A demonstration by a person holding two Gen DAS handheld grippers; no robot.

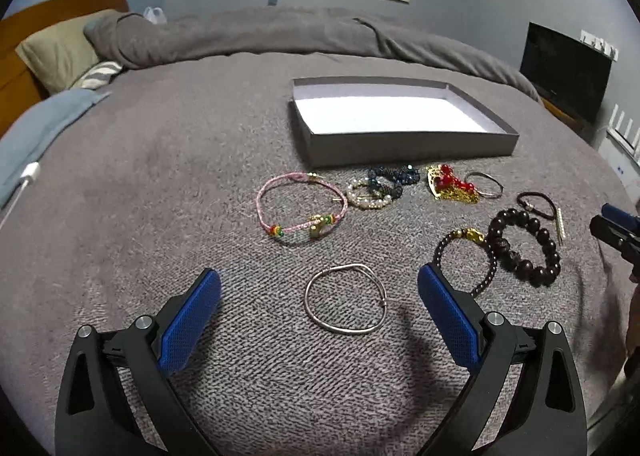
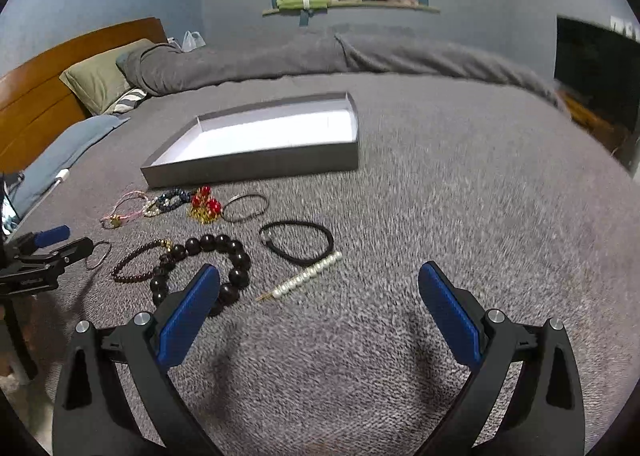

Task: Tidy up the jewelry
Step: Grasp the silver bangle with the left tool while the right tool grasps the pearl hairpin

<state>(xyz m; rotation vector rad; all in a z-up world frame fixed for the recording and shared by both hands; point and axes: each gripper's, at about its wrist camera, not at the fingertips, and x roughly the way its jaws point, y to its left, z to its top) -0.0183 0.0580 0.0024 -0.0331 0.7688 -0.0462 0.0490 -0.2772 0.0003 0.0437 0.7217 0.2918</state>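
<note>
Left wrist view: my left tongs [image 1: 319,304] hang wide open and empty over the grey bedspread [image 1: 168,183], a thin silver bangle [image 1: 345,298] lying flat between the blue pads. Just past the right pad sit a small dark bead bracelet [image 1: 465,256] and a large dark bead bracelet [image 1: 524,246], touching each other. Farther on lie a pink cord bracelet [image 1: 301,204], a pearl and blue bead cluster [image 1: 382,185] and a red and gold piece [image 1: 452,185], all short of the open grey box [image 1: 400,145], which holds nothing.

On the right wrist view my right tongs [image 2: 319,302] are equally spread and empty above bare blanket; their left pad overlaps the large bracelet, with a pearl pin [image 2: 304,276] and a black cord loop [image 2: 296,242] beyond. Pillows [image 1: 60,51] and a folded duvet [image 1: 280,35] close the far edge.
</note>
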